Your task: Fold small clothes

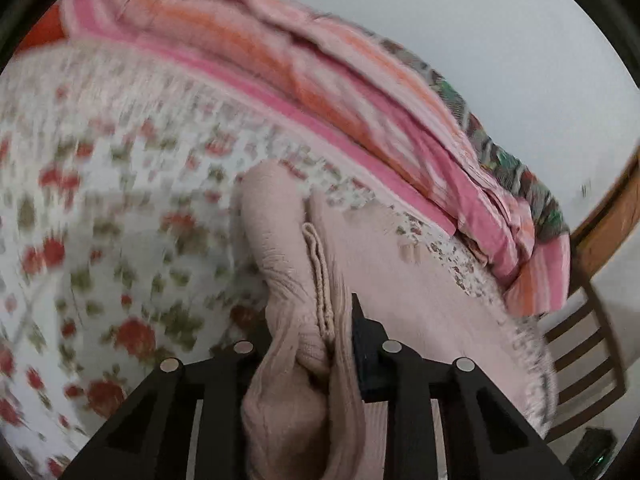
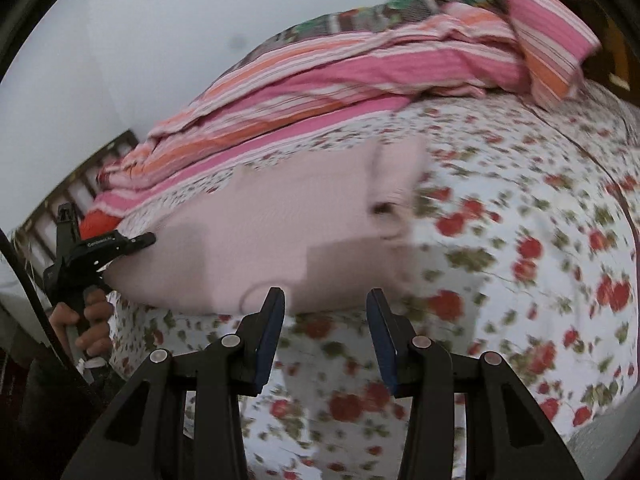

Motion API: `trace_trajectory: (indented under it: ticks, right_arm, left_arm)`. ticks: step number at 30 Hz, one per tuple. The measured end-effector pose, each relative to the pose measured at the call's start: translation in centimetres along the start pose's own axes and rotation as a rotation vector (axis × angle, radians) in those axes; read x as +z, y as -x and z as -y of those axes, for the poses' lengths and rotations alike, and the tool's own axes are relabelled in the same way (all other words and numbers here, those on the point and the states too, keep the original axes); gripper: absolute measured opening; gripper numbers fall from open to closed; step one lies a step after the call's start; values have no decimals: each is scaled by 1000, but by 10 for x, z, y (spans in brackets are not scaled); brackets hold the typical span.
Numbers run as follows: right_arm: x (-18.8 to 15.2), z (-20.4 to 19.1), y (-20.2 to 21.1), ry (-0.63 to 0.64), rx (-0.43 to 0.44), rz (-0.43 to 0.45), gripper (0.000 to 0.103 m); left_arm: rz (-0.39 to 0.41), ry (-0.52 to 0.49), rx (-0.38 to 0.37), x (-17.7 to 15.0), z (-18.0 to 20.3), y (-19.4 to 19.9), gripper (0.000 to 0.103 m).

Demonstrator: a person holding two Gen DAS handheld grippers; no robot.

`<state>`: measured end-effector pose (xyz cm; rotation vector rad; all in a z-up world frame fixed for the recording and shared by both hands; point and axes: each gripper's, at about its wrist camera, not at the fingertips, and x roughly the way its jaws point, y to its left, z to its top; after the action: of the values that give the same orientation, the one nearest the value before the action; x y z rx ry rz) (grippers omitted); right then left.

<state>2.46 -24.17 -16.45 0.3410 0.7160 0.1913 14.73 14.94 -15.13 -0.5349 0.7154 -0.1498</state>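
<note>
Item: pale pink ribbed knit garment (image 2: 280, 232), small, lying on the bed covered in a white sheet printed with red flowers (image 2: 520, 280). Spread largely flat across the middle of the bed; one edge is bunched and lifted where it is held.

Left claw (image 1: 312, 344): closed on a gathered fold of the pink garment, cloth pinched between its black fingers and trailing back toward the camera. In the right wrist view the same claw sits at the garment's far left edge.

Right claw (image 2: 325, 320): jaws apart, holding nothing, hovering over bare sheet just short of the garment's near edge.

Progress, judged: early. One side is gripped and raised; no finished fold is visible. The bulk remains a single flat layer. Left to do: carry the held edge over, then secure the opposite side and fold again.

Edges and room: open flowered sheet lies to the right and in front of the garment, ample for laying folds. Behind it, close to its back edge, runs a crumpled pink-and-orange striped blanket (image 2: 340, 76). A wooden slatted chair (image 1: 584, 356) stands beyond the bed's edge. Both views are motion-blurred; fine detail uncertain.
</note>
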Motion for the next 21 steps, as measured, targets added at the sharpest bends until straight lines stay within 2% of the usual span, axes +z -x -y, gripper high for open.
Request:
trace_trajectory:
  ticks: [5, 10, 14, 17, 19, 21]
  right_arm:
    - [1, 27, 10, -79, 34, 41, 43]
    - [9, 46, 32, -98, 22, 89, 43]
    - [15, 68, 55, -144, 2, 143, 43]
    - [18, 81, 66, -181, -12, 162, 43]
    - [19, 87, 69, -189, -31, 164, 43]
    - [16, 91, 72, -191, -48, 162, 43]
  left_arm:
    - [19, -111, 6, 17, 57, 15, 22]
    - [51, -244, 62, 19, 139, 22, 21]
    - [33, -357, 41, -2, 207, 14, 21]
    - [-1, -425, 6, -33, 248, -4, 21]
    - [-55, -469, -6, -58, 269, -26, 21]
    - [-132, -492, 27, -87, 281, -54, 21]
